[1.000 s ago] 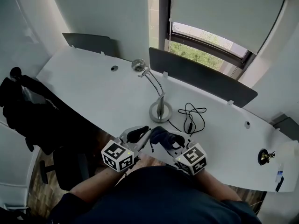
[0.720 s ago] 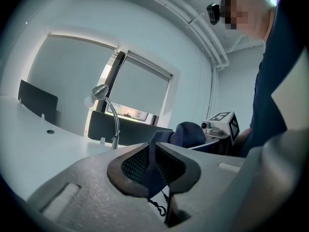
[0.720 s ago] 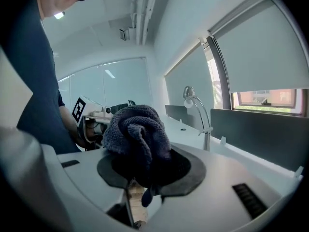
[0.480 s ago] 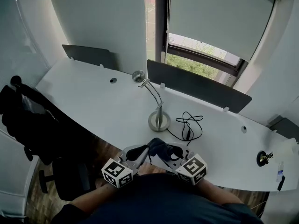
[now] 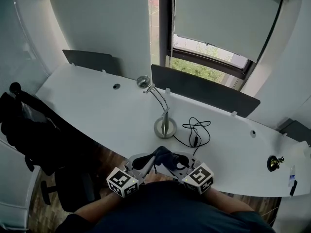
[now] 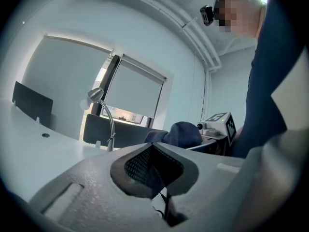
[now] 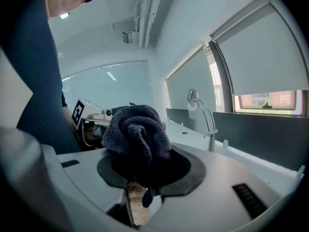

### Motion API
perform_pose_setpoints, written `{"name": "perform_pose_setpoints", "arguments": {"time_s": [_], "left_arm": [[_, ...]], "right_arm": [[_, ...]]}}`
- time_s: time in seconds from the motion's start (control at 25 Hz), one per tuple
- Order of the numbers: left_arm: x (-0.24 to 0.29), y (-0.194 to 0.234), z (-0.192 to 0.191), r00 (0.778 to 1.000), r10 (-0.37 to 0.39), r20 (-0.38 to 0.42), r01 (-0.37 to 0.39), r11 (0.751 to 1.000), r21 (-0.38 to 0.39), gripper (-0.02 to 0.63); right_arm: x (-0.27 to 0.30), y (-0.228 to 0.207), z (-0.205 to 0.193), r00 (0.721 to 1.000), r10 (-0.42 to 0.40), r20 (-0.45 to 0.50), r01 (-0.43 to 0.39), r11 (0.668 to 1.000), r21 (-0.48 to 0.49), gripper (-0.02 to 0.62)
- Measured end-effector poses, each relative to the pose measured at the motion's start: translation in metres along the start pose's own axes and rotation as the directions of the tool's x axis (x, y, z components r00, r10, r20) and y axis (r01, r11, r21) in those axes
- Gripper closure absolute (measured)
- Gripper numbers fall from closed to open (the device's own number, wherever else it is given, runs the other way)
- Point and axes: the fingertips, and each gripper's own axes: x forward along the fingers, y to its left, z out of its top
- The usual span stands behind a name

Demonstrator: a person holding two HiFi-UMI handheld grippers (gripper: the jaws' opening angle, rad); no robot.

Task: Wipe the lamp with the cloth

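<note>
A silver desk lamp (image 5: 165, 126) with a curved neck stands on the white desk (image 5: 97, 106), its small head (image 5: 142, 81) leaning to the left. It also shows far off as the lamp (image 6: 105, 120) in the left gripper view and the lamp (image 7: 205, 115) in the right gripper view. My right gripper (image 5: 171, 160) is shut on a bunched dark blue cloth (image 7: 136, 129), which lies at the desk's near edge as the cloth (image 5: 163, 154). My left gripper (image 5: 145, 160) sits beside it, jaws together with nothing between them. Both are well short of the lamp.
A black cable (image 5: 197, 126) lies coiled right of the lamp base. Dark divider panels (image 5: 204, 90) stand along the desk's back edge under the window. A chair with black clothing (image 5: 24, 125) is at the left. A small dark object (image 5: 274, 163) sits far right.
Both grippers have drawn back toward my body, away from the lamp, with the cloth still in the right one. The lamp has not moved.
</note>
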Motion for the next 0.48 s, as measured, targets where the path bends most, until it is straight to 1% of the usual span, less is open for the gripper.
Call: {"name": "perform_pose_setpoints", "arguments": {"time_s": [0.2,0.48], "left_arm": [[-0.0009,0.0034,0.0008,1.0,0.0,0.002,0.0,1.0,0.0,0.598],[-0.001,0.0051,0.0015,1.0,0.006,0.005,-0.006,1.0,-0.006,0.598]], "right_arm": [[0.0061,0.0045,0.0009,1.0,0.025,-0.003,-0.025,1.0,-0.009,0.453],[0.0082,0.0035,0.0014,1.0,0.031,-0.006,-0.031,0.999,-0.017,0.453]]}}
